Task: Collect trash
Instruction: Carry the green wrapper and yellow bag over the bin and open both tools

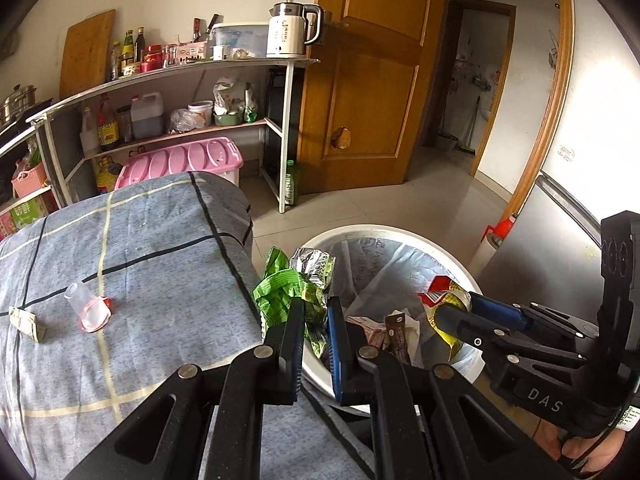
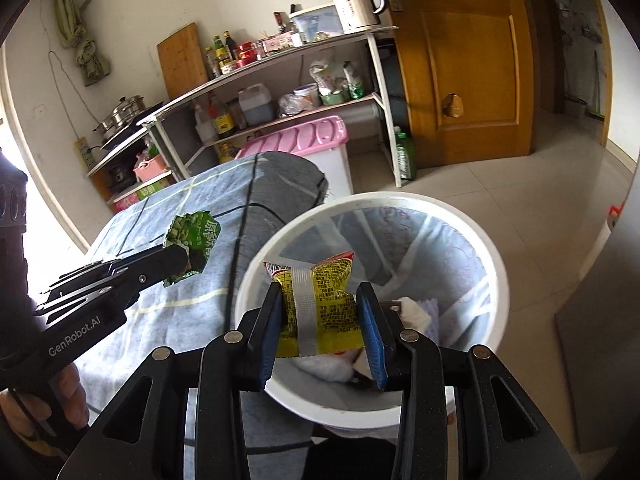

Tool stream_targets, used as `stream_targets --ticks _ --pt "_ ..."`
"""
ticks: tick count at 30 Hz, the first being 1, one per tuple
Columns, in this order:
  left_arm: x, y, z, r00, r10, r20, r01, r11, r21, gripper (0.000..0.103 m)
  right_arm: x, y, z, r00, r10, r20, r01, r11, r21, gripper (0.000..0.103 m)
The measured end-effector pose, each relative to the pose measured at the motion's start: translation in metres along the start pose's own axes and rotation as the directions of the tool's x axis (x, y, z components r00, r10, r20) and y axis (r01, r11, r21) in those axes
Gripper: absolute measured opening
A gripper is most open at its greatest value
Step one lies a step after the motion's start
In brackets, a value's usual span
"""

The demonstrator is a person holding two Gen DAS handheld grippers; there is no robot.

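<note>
Left tongs (image 1: 316, 312): we saw them nearest the lens, clamped together on a crumpled green wrapper (image 1: 292, 292), held at the edge of the counter just beside the bin.
Right tongs (image 2: 320, 312): we found them clamped on a yellow packet (image 2: 320, 300) with a strip of grey tape across it, held over the open mouth of the bin.
Bin (image 2: 480, 240): we noted a round white bucket with a clear liner standing on the tiled floor, touching the side of the counter; a few wrappers and white tissue lay inside.
Counter (image 1: 140, 240): we saw it covered by a blue-grey checked cloth.
Left on the counter: we counted a small clear plastic cup (image 1: 86, 306) lying on its side with a red scrap beside it, and a folded paper packet (image 1: 28, 322) near the left edge, well apart from the bin.
Background: we saw a white shelf rack (image 1: 286, 128) with bottles and a kettle (image 1: 290, 30) on top, a pink-lidded box (image 1: 184, 158) beneath, and a wooden door (image 1: 372, 72) standing open.
Hands: we saw part of a hand (image 2: 60, 396) gripping the left handle.
</note>
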State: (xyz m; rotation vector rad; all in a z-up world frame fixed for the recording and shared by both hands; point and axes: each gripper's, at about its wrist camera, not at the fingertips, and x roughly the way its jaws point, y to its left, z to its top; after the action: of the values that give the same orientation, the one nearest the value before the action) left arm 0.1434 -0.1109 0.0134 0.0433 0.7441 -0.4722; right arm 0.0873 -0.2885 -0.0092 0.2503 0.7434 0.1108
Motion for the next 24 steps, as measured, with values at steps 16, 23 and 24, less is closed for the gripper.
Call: stream_targets --ticks 16,23,24 --pt "0.036 -0.022 0.0 0.997 -0.048 -0.058 0.049 0.999 0.002 0.011 0.019 -0.035 0.001 0.991 -0.108 -0.08 0.109 0.994 0.006 0.038" --pt "0.033 -0.015 -0.001 0.997 -0.054 -0.057 0.052 0.998 -0.02 0.029 0.018 -0.031 -0.002 0.989 -0.127 -0.077 0.127 0.992 -0.013 0.049" --pt "0.032 -0.015 -0.001 0.997 -0.051 -0.053 0.05 0.999 -0.021 0.032 0.018 -0.03 -0.002 0.989 -0.128 -0.075 0.128 0.992 -0.014 0.049"
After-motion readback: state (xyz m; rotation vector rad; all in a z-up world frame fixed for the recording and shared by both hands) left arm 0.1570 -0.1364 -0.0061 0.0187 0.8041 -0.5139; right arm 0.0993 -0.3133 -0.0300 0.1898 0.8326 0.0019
